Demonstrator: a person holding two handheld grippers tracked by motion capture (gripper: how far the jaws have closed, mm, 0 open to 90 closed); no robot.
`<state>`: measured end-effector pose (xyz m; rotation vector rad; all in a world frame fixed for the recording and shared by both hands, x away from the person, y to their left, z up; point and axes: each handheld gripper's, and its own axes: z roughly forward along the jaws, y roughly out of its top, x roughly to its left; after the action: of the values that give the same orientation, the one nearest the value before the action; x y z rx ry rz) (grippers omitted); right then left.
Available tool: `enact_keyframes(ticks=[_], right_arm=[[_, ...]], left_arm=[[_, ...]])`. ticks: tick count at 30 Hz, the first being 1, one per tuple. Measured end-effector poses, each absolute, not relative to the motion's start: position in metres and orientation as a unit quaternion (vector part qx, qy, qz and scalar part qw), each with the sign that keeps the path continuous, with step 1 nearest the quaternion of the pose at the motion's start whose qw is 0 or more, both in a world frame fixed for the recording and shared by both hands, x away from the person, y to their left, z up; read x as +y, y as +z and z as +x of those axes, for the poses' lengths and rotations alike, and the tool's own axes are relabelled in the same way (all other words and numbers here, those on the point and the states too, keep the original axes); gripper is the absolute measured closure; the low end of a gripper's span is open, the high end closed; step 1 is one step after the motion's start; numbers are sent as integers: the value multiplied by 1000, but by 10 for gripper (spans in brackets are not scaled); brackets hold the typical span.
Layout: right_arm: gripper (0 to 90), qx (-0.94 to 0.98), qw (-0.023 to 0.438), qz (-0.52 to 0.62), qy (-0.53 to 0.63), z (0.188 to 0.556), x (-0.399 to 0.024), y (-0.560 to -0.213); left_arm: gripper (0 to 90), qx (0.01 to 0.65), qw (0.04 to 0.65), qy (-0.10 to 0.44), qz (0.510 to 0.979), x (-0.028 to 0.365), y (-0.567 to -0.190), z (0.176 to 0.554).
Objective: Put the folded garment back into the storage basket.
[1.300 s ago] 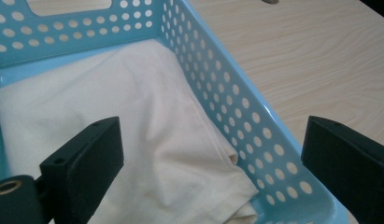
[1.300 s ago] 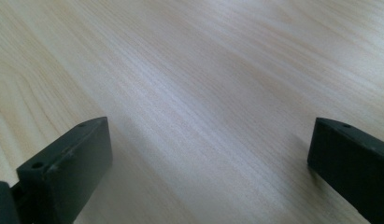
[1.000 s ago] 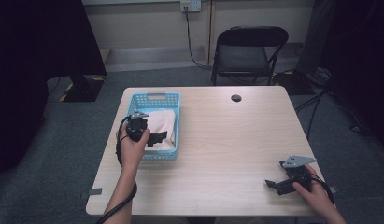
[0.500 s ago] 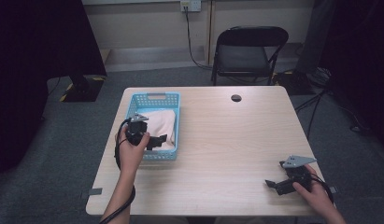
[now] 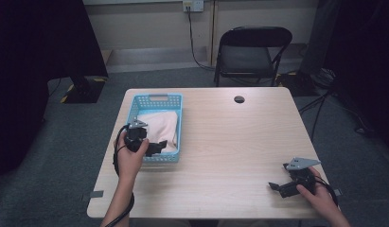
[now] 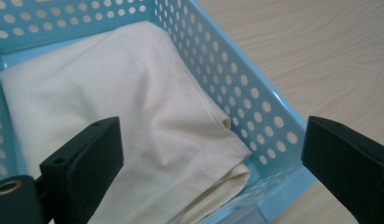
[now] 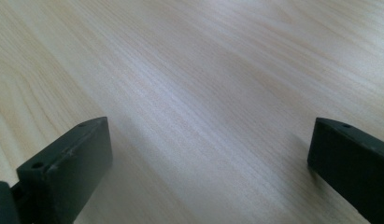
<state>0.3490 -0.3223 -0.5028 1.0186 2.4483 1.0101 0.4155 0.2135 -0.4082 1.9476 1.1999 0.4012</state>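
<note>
Left gripper [image 5: 156,147] wide, poised over basket [image 5: 159,99] near end | folded cream cloth [image 6: 133,116] inside, tabletop 9 o'clock | step: approach | next: lower, pinch cloth fold | right gripper [image 5: 276,187] wide, idle at 5 o'clock

Folding chair [image 5: 252,54] (black), grey carpet [image 5: 78,142]

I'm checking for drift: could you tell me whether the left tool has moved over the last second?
No. The left tool hovers at the same near end of the blue basket as before.
</note>
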Motion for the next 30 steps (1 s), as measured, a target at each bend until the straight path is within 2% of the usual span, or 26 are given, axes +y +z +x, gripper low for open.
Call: enact_keyframes(ticks=[30], right_arm=[[0,853,151,355,352,349,-322,-503]], left_arm=[[52,472,407,156,766,231,-420,394]])
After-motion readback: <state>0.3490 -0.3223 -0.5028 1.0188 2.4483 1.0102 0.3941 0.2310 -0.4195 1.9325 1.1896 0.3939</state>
